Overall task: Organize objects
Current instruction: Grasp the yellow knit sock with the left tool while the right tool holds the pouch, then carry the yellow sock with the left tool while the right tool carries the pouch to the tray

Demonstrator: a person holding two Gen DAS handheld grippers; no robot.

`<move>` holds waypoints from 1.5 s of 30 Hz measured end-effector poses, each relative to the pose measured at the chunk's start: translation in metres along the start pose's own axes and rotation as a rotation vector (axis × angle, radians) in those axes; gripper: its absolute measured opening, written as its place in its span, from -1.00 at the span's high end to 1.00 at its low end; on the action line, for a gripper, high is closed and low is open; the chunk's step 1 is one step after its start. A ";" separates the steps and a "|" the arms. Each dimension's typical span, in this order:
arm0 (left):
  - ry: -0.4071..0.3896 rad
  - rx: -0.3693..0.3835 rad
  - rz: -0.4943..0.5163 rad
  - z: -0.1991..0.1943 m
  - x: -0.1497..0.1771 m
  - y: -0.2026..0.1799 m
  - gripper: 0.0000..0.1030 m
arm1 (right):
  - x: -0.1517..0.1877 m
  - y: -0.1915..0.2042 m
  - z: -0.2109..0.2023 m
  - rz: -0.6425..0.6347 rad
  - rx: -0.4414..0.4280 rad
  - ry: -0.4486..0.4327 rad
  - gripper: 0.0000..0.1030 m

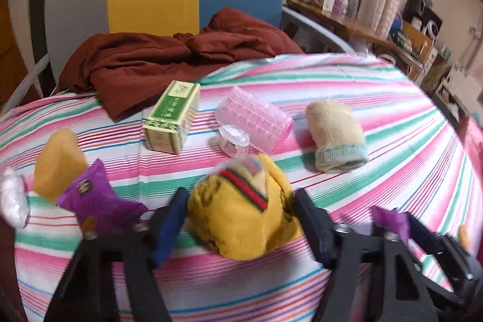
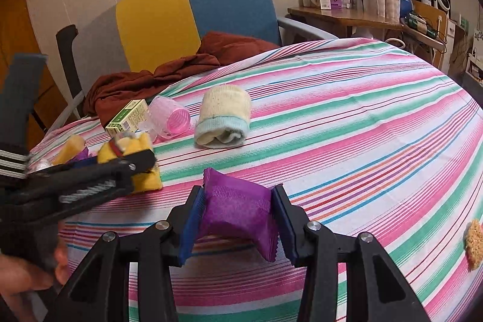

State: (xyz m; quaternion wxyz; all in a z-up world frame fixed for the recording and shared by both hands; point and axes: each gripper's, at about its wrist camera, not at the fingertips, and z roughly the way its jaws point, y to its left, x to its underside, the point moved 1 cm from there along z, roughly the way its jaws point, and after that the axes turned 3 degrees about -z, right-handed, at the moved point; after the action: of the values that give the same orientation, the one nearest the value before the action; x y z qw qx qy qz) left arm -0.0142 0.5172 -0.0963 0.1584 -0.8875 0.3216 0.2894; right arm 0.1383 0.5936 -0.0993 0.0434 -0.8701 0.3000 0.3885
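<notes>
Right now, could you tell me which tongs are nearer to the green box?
Left. The left tongs, around the yellow sock, sit just in front of the green box. The right tongs, shut on the purple packet, are farther off.

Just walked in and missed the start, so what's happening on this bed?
A person is sorting small things on the striped sheet with a tool in each hand. The left tool grips a yellow sock bundle; the right tool pinches a purple packet. A green box, pink roller and cream sock lie untouched beyond.
</notes>
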 end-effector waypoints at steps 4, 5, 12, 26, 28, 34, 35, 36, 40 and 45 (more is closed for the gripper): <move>-0.050 0.009 0.013 -0.004 0.008 -0.001 -0.06 | 0.001 0.002 0.000 -0.011 0.015 -0.009 0.10; -0.067 0.016 0.015 -0.008 0.010 -0.001 -0.01 | 0.001 0.002 -0.001 -0.013 0.016 -0.013 0.10; -0.153 0.039 0.008 -0.034 0.025 0.009 0.16 | 0.002 0.001 -0.010 -0.007 0.000 -0.063 0.12; -0.248 0.096 -0.004 -0.092 0.054 0.030 0.17 | 0.011 0.027 -0.026 -0.096 0.047 -0.078 0.13; -0.248 0.106 -0.016 -0.100 0.059 0.037 0.17 | 0.014 0.030 -0.030 -0.101 0.052 -0.080 0.13; -0.268 0.142 -0.078 -0.131 0.070 0.066 0.17 | 0.021 0.045 -0.046 -0.121 0.038 -0.078 0.13; -0.278 0.149 -0.091 -0.139 0.072 0.071 0.17 | 0.023 0.050 -0.050 -0.129 0.033 -0.078 0.13; -0.285 0.157 -0.102 -0.145 0.073 0.076 0.17 | 0.025 0.055 -0.053 -0.141 0.029 -0.079 0.13; -0.319 0.182 -0.127 -0.174 0.084 0.092 0.17 | 0.030 0.074 -0.066 -0.162 -0.009 -0.074 0.13; -0.356 0.173 -0.143 -0.211 0.107 0.114 0.17 | 0.038 0.107 -0.085 -0.192 -0.105 -0.073 0.13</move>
State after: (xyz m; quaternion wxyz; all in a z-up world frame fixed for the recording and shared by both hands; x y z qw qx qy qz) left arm 0.0644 0.2822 -0.0079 0.3087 -0.8260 0.2482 0.4011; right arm 0.1537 0.4611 -0.0507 0.0456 -0.8813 0.1925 0.4292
